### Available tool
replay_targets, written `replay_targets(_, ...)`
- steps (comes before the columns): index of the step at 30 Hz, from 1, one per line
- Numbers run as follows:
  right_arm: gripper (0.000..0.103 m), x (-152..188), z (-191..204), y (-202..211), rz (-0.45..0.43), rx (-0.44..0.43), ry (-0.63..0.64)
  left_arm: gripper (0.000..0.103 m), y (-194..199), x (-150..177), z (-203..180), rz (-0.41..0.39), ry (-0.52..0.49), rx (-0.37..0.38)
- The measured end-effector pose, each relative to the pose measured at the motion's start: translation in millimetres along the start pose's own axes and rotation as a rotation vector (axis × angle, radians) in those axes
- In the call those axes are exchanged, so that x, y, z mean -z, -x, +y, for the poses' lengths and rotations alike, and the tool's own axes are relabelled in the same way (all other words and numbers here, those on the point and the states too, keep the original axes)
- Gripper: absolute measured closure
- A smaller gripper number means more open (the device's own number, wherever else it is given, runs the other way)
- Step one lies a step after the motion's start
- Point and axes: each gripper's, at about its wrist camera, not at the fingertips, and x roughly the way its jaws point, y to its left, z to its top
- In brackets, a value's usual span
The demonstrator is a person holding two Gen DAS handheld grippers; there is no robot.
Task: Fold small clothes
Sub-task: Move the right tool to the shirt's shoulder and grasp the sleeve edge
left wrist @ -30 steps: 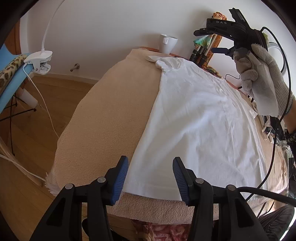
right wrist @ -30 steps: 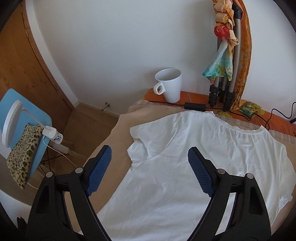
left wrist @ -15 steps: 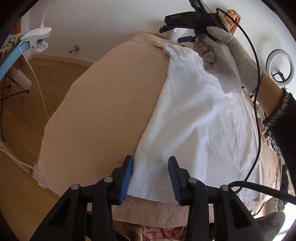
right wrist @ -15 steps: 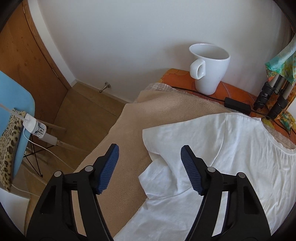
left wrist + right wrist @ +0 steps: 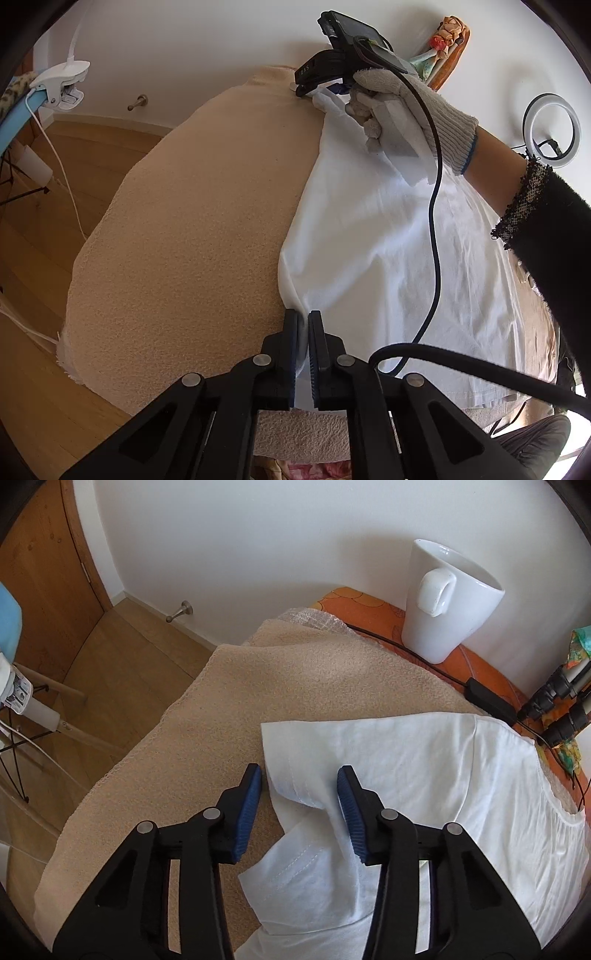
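Lying flat on a beige towel [image 5: 192,229] that covers the table, the white T-shirt [image 5: 388,266] is spread with its hem toward the near edge and its sleeve toward the wall. The left gripper [image 5: 303,343] has its blue-padded jaws pressed nearly together on a pinch of the shirt's lower left edge, the cloth bunching up between them. At the far end, the gloved right hand [image 5: 399,110] holds the right gripper [image 5: 299,805] down over the sleeve [image 5: 314,760]. From its own camera, that gripper's jaws stand moderately apart, one pad beside the sleeve's folded hem over the towel, the other over the white cloth; whether the pads touch the fabric cannot be told. The sleeve lies creased, doubled over itself. A white mug [image 5: 447,602] stands upright on the orange cloth [image 5: 362,609] beyond the towel, near the wall, with a black cable [image 5: 436,664] running past its base.
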Motion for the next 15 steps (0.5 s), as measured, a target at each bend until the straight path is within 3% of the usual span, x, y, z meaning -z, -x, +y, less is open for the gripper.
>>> replay_targets(2, 0.091, -3, -4, 1, 0.003, 0.015, -0.003, 0.102, 4, 2, -3, -0.011, 0.000, 0.017)
replay_targets(4, 0.097, -6, -10, 3, -0.001, 0.012, -0.022, 0.102, 10, 1, -8, -0.027, -0.017, 0.023)
replay_targets(15, 0.099, -5, -61, 52, -0.119, -0.054, -0.141, 0.102, 33, 6, -29, -0.102, -0.102, 0.099)
